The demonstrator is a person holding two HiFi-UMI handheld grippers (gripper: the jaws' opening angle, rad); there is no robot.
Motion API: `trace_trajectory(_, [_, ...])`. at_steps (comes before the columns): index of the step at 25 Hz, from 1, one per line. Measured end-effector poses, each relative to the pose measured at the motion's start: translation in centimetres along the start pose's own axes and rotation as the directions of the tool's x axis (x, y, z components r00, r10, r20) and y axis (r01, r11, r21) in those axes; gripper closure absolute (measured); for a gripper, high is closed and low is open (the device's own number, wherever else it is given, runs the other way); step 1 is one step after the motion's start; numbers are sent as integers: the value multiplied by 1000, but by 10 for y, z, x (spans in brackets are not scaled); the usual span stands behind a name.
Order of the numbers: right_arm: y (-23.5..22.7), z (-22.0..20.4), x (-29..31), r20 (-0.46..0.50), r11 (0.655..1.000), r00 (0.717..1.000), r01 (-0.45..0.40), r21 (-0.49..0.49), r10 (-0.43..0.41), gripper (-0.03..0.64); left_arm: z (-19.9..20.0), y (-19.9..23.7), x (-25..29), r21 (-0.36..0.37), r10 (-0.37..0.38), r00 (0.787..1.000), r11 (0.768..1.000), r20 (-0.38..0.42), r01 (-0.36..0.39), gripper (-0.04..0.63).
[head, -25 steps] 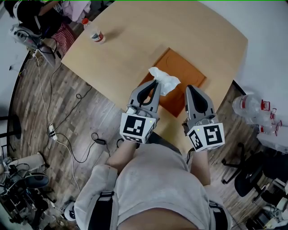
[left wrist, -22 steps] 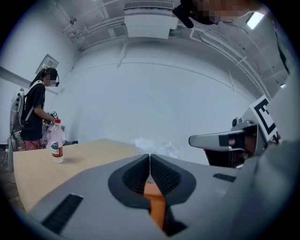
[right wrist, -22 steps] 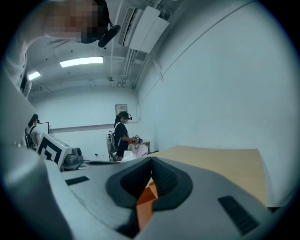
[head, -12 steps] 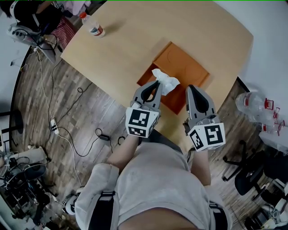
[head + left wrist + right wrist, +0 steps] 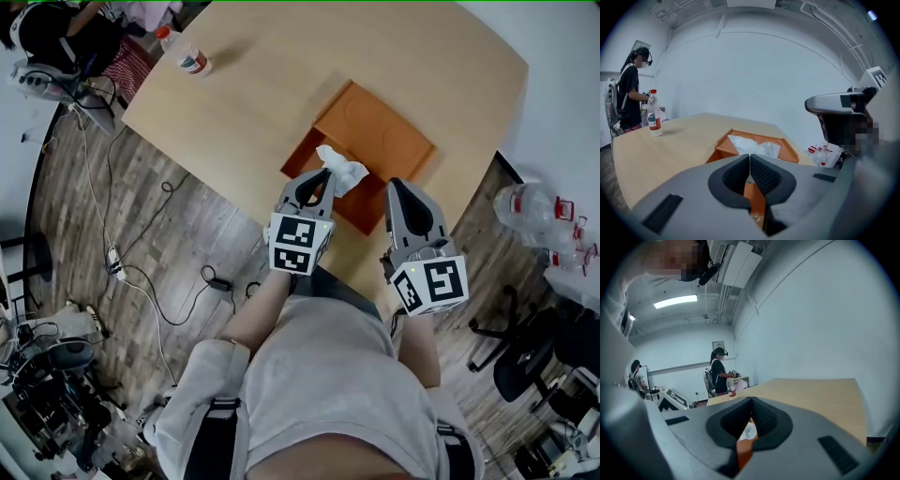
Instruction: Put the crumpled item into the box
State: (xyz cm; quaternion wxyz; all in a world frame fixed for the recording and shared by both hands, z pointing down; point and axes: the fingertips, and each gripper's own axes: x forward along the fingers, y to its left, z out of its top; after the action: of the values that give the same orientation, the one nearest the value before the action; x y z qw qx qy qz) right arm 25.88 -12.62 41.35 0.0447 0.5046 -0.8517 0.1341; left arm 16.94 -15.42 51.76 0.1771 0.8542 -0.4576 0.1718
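Head view | left gripper pinching crumpled tissue over box near edge | right gripper pressed together

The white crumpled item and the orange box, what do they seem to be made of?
The crumpled item is probably tissue or thin paper: it is matte white, with soft irregular folds. The box is likely cardboard or thin board, though plastic is possible: it has flat matte orange panels and thin walls.

The crumpled tissue is white, the box orange, the table pale tan, the floor grey-brown planks.
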Motion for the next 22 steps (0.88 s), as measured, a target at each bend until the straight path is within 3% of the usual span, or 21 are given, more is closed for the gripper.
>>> trace_trajectory(12, [-7,-5,2,-11,1000,1000,-1,13,1,606,-27,-2,26,60,-15,986,998,-168,25,577])
trace_trajectory(22, [-20,-5,2,-9,1000,1000,12,25,-12,606,-39,-4,39,99,-1,969,995,-245,26,577])
